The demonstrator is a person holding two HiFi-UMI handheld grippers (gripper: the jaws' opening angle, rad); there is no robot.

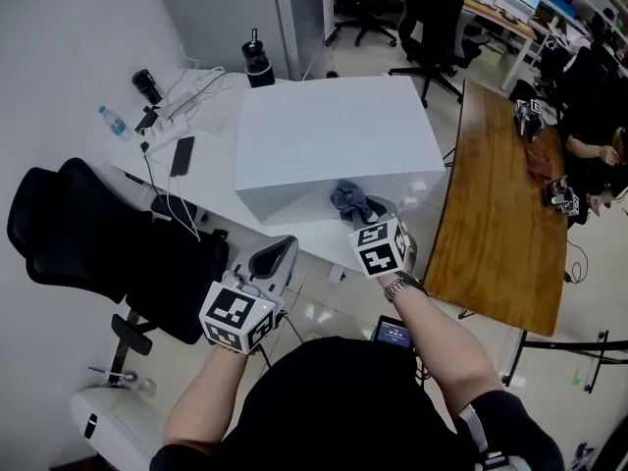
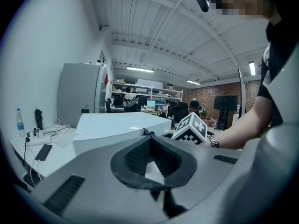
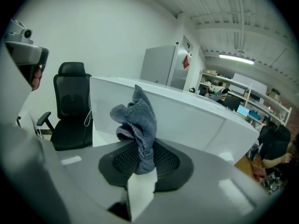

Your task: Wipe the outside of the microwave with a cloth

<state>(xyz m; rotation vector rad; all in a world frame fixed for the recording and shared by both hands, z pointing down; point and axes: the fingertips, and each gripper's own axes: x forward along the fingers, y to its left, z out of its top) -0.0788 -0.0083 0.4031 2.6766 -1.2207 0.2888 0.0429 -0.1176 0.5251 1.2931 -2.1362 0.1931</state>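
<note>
Black chair (image 1: 88, 234) beside white desk (image 1: 211, 192), phone (image 1: 182, 155) near its left edge. Left gripper (image 1: 281, 253): jaws together, empty. Microwave (image 1: 334, 135) fills the desk's right end. Right gripper (image 1: 374, 212): jaws clamped on grey cloth (image 1: 350, 201) at the microwave's front lower edge. Wooden table (image 1: 500, 224), right.

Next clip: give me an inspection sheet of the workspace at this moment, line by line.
Surface: white table, partly bare.
Job's things: white microwave on the table; blue-grey cloth near its front face.
Clutter: water bottle, phone, black flask.
Grippers: right gripper shut on cloth; left gripper shut, empty.
Cables: white and black cables across the table's left end.
Surroundings: black office chair, wooden table, seated person far right.
</note>
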